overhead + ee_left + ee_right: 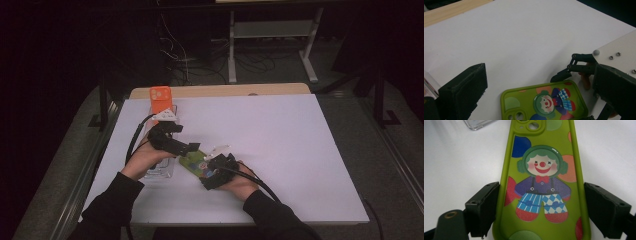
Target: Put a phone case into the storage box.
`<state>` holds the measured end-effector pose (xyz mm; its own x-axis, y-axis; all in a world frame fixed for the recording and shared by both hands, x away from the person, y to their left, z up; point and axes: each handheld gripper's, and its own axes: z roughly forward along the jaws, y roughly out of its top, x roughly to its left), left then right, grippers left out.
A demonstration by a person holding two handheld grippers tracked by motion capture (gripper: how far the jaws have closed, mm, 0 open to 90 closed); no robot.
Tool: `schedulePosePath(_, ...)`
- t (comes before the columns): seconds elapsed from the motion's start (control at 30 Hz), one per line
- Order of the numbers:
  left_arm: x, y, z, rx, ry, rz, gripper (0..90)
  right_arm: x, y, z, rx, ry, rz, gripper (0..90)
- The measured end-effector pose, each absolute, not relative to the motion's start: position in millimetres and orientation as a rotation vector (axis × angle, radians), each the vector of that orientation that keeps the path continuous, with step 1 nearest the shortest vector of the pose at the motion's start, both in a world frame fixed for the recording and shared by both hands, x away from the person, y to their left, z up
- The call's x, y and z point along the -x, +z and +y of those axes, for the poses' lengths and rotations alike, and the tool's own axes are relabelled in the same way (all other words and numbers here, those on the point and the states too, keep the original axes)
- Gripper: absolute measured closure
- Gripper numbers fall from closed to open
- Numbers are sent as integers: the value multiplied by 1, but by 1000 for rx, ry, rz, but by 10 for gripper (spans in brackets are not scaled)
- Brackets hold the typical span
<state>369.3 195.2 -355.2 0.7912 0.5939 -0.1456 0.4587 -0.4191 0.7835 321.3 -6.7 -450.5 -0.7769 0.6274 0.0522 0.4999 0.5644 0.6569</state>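
White table top (280,150), wooden strip (225,91) behind; dark room, cables (190,60) on floor.

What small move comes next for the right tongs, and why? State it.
Probably close the right tongs a little further onto the green clown phone case. The case lies flat on the white table between the two pads; the left pad looks almost against its edge, while a narrow gap remains at the right pad.

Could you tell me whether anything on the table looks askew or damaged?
Nothing stands out. The green case lies flat and intact between the right gripper jaws; the orange case stands at the table's far edge.
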Motion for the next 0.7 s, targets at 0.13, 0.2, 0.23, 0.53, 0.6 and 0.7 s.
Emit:
schedulePosePath(0.13, -369, -356, 195, -2084, 184, 783, 0, -324, -448, -12, -966, 1023, 2633, 153)
schedulePosePath(0.2, -369, -356, 195, -2084, 181, 775, 0, -325, -447, -17, -966, 1021, 2635, 153)
schedulePosePath(0.23, -370, -355, 195, -2085, 186, 767, 0, -326, -447, -20, -963, 1012, 2640, 153)
schedulePosePath(0.53, -368, -356, 190, -2090, 145, 738, 0, -333, -429, -52, -917, 1019, 2653, 153)
schedulePosePath(0.6, -368, -357, 187, -2100, 142, 721, 0, -335, -424, -61, -910, 1018, 2661, 153)
schedulePosePath(0.7, -368, -358, 182, -2109, 126, 711, 0, -339, -416, -78, -892, 1021, 2666, 153)
